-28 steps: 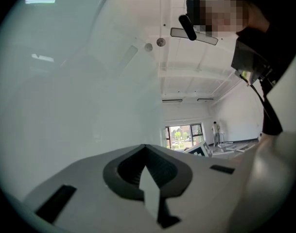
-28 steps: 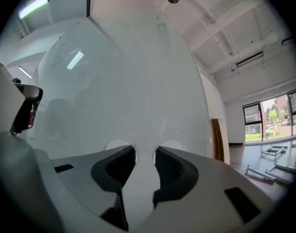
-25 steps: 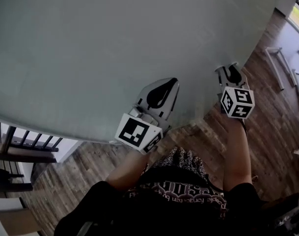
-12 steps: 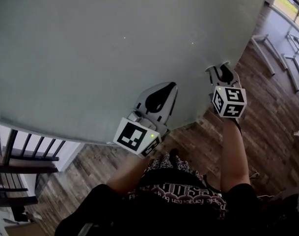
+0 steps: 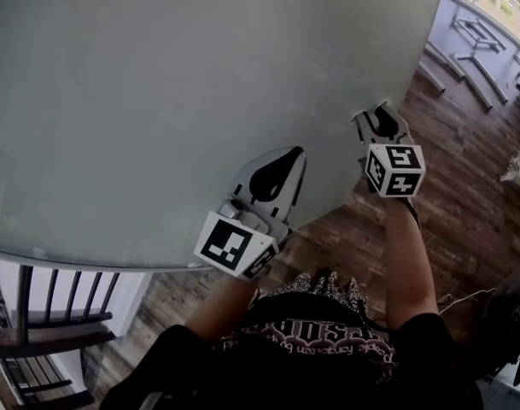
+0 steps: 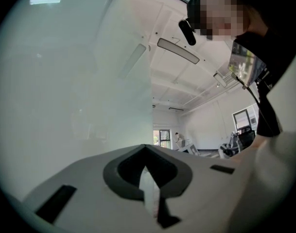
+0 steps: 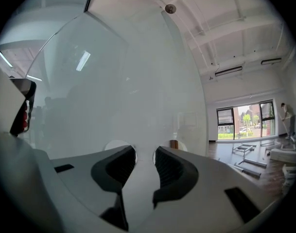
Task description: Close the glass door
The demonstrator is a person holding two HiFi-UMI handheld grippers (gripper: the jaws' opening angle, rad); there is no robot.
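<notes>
Right now the left gripper (image 5: 287, 155) is held w/ jaws shut together, nothing between them. Its tip is laid at or very near the face of the frosted glass door (image 5: 174, 84); actual contact can't be confirmed. In the left gripper view the closed tip (image 6: 146, 148) is seen just beside the pane (image 6: 75, 91).

The right gripper (image 5: 372, 112) is shown w/ jaws a little apart and empty. Only glass (image 7: 128, 81) is seen through the gap, w/ two pale round discs (image 7: 117, 147) on the pane just behind the tips, prob. handle fittings. This gripper is placed close to the door's free edge (image 5: 429, 41).

The step in hand is judged to be pushing the panel shut w/ both tools. Pressure should be applied square to the face and spread over both contact pts, so the smooth tips aren't let slide along the glass. The right tip is best held inboard of the edge, so it isn't caught btw. door & frame.

Room: the wooden floor (image 5: 464, 195) on the right is open near the door. Metal frames (image 5: 469, 37) are seen further off. A dark railing (image 5: 63, 293) is seen lower left, well apart from both grippers. No frame or latch is in view, so the remaining swing can't be judged.
</notes>
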